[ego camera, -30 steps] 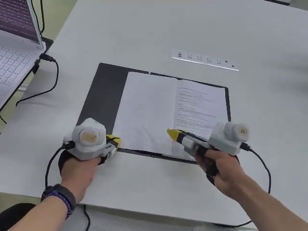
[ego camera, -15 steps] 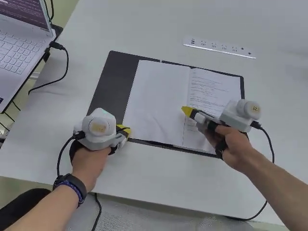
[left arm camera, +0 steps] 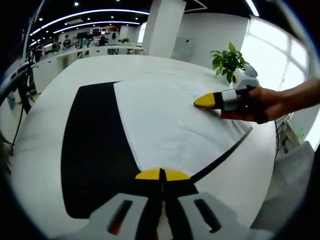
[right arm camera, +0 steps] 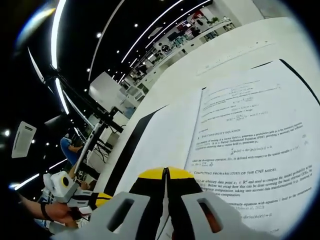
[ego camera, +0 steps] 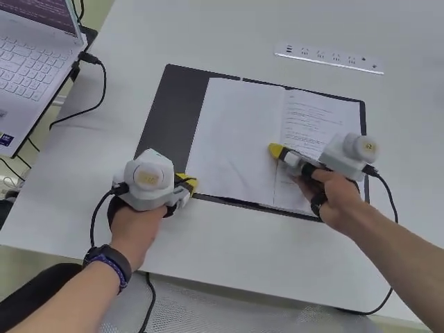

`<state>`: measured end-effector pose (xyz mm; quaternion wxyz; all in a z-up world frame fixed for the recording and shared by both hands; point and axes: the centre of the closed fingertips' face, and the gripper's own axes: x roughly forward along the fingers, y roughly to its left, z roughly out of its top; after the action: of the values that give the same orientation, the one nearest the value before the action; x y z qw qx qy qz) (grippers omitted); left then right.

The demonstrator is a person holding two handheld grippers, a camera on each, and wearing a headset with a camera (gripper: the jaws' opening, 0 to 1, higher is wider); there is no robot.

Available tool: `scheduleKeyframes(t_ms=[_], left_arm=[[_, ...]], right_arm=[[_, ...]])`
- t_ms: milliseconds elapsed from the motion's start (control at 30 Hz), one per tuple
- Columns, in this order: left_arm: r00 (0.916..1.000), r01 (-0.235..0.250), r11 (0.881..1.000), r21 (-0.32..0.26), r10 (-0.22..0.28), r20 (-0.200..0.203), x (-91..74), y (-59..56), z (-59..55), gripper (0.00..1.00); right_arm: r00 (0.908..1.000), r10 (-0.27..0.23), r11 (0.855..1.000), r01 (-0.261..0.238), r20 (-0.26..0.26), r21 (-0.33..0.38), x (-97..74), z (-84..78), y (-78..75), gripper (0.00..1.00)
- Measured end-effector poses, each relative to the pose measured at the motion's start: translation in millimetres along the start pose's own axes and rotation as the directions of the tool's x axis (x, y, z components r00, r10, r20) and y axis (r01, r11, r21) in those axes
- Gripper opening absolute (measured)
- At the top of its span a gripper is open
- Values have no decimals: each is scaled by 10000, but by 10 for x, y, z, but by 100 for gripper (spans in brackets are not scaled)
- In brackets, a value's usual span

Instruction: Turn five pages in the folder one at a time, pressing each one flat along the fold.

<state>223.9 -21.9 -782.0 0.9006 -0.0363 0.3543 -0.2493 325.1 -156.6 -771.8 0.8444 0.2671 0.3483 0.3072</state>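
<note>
Lying open on the white tabletop [ego camera: 208, 35], the black folder [ego camera: 173, 111] shows a blank page [ego camera: 236, 139] on the left and a printed page [ego camera: 316, 114] on the right. With jaws closed together on nothing, the right tool [ego camera: 275, 149] has its yellow tips at the fold between the pages. Equally closed and empty, the left tool [ego camera: 189, 183] sits at the folder's near edge, over the black cover.
</note>
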Motion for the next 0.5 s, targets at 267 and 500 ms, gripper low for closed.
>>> scheduleKeyframes(t_ms=[267, 500], left_arm=[[10000, 14, 10000, -57, -13, 67, -3, -3, 0, 0], [9999, 75, 9999, -98, -74, 85, 0, 2, 0, 0]], right_arm=[[9996, -59, 9999, 57, 292, 92, 3, 30, 108, 0], [9978, -142, 9994, 121, 646, 335, 70, 149, 124, 0]])
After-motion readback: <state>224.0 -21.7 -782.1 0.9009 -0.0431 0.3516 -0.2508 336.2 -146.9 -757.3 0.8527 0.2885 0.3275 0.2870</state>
